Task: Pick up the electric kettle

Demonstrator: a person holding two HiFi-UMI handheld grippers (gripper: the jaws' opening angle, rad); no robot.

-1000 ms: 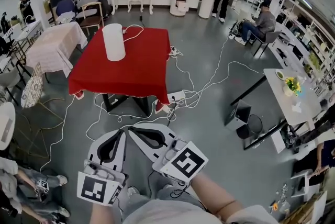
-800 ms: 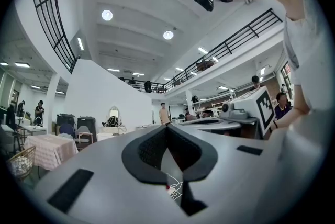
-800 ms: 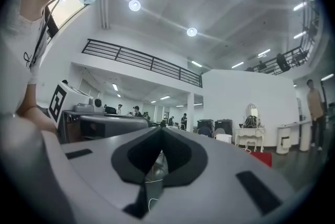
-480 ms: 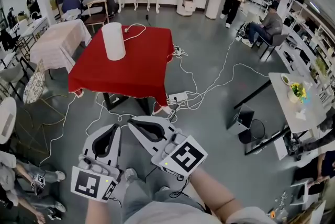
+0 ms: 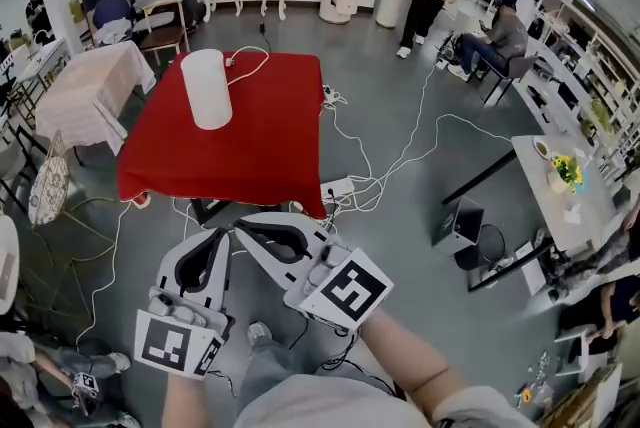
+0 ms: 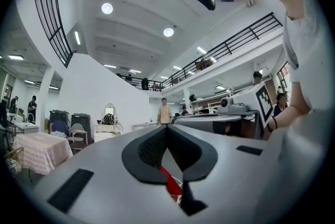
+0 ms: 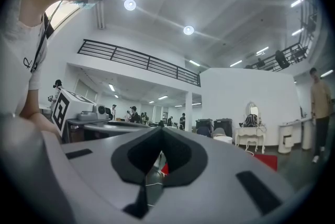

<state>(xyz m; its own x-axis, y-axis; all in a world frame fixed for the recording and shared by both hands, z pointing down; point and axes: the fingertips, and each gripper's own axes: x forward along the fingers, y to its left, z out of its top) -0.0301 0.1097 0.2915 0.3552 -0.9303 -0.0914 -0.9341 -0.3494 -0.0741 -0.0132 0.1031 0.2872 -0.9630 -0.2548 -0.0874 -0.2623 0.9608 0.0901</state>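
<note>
Head view: the red surface carrying the white electric kettle, upper left of centre, looms nearer than a second ago. The approach is under way, with the left tool and right tool low in frame, well apart from it. Left gripper view: jaws clenched, empty. Right gripper view: likewise. No readable writing, only square markers.

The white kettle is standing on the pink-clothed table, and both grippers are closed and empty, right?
Not quite. The head view shows the white kettle standing on the red table instead. The rest holds: the left gripper and the right gripper are closed and empty.
</note>
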